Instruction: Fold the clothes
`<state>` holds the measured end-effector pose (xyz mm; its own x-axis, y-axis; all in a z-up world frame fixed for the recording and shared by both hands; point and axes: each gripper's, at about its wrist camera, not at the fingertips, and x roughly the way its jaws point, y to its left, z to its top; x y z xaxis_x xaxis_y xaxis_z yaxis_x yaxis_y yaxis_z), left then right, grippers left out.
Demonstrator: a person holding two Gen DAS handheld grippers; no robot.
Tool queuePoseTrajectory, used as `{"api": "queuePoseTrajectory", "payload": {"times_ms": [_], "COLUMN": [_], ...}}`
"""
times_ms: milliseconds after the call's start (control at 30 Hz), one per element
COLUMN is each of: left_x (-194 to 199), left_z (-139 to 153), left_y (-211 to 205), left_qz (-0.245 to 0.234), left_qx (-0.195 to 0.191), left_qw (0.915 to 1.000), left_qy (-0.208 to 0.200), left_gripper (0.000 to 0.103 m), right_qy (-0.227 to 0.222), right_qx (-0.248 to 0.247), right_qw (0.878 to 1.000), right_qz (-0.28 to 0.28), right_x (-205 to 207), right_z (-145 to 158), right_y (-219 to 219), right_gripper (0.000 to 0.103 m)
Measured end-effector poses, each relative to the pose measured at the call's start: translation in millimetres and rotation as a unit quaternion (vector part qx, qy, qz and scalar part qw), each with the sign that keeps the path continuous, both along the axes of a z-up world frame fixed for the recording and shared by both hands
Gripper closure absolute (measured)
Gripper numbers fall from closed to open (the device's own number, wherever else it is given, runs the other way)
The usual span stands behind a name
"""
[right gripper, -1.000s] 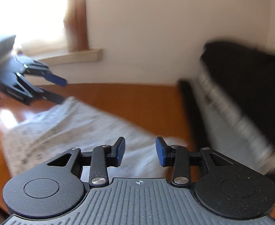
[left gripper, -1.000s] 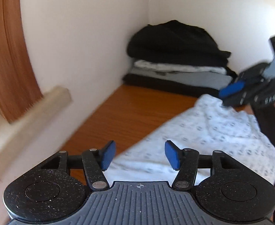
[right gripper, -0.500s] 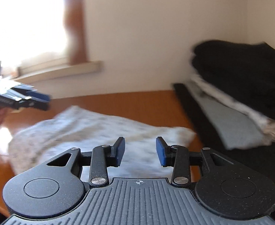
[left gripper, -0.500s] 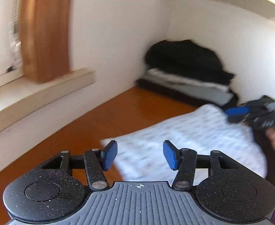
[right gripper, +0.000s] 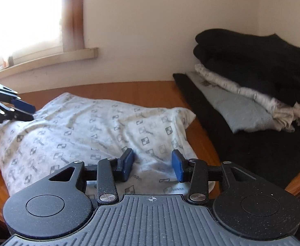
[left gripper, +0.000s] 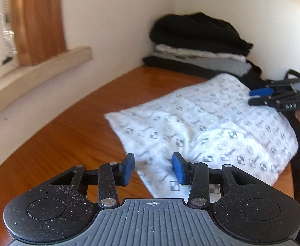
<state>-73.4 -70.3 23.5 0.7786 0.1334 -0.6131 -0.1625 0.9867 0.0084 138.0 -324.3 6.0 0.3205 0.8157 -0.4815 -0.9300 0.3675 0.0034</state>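
Over an orange-brown wooden table [left gripper: 72,135], both grippers tilt downward at a white patterned folded garment [left gripper: 201,127]: left gripper [left gripper: 153,169] closing, right gripper [right gripper: 152,165] opening, neither gripping cloth.

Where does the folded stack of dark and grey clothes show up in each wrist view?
Left wrist: folded stack sits upper centre-right, in the wall corner.
Right wrist: folded stack fills the right side.
Shared landmark: the white patterned garment spread on the wooden table.
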Motion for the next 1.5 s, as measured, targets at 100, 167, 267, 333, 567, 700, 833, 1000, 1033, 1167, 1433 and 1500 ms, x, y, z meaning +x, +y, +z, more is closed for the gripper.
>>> {"api": "queuePoseTrajectory", "payload": {"times_ms": [100,167,267,333,567,700,833,1000,1033,1167,1433,1500], "left_x": [-15,-21,-21,-23,-34,-34,-10,39,42,51,18,11], "left_z": [7,9,4,1,-7,15,33,20,15,-4,-13,-11], "left_y": [-4,-10,-17,-16,-9,-11,-23,-42,-41,-35,-10,-1], "left_qz": [0.003,0.001,-0.002,0.000,0.011,0.017,0.001,-0.017,-0.016,-0.009,0.008,0.022], "left_qx": [-0.021,-0.024,-0.022,-0.029,-0.012,-0.005,-0.015,-0.017,-0.017,-0.019,-0.032,-0.035], "left_qw": [0.9995,0.9993,0.9995,0.9995,0.9997,0.9997,0.9988,0.9994,0.9996,0.9996,0.9994,0.9991], "left_qy": [-0.025,-0.029,-0.021,-0.011,0.018,-0.017,-0.048,-0.026,-0.017,0.018,0.007,0.005], "left_gripper": [0.050,0.050,0.050,0.050,0.050,0.051,0.049,0.049,0.049,0.050,0.049,0.044], "right_qy": [-0.010,-0.001,0.006,0.004,-0.009,-0.015,-0.008,0.000,0.006,0.020,0.019,0.019], "right_qx": [0.029,0.054,0.067,0.057,0.048,0.050,0.061,0.081,0.083,0.076,0.054,0.052], "right_qw": [1.000,0.998,0.997,0.996,0.996,0.996,0.995,0.994,0.995,0.997,0.998,0.998], "right_qz": [0.003,0.021,0.050,0.068,0.078,0.075,0.077,0.067,0.062,0.017,0.004,0.011], "right_x": [-8,-15,-30,-40,-44,-43,-42,-41,-38,-15,-6,-3], "right_z": [6,11,11,6,-14,-17,-18,-19,-18,-16,-24,-24], "right_y": [-12,-19,-17,-14,-16,-13,-19,-24,-26,-41,-47,-46], "right_gripper": [0.062,0.062,0.062,0.062,0.062,0.062,0.061,0.061,0.061,0.061,0.062,0.062]}}
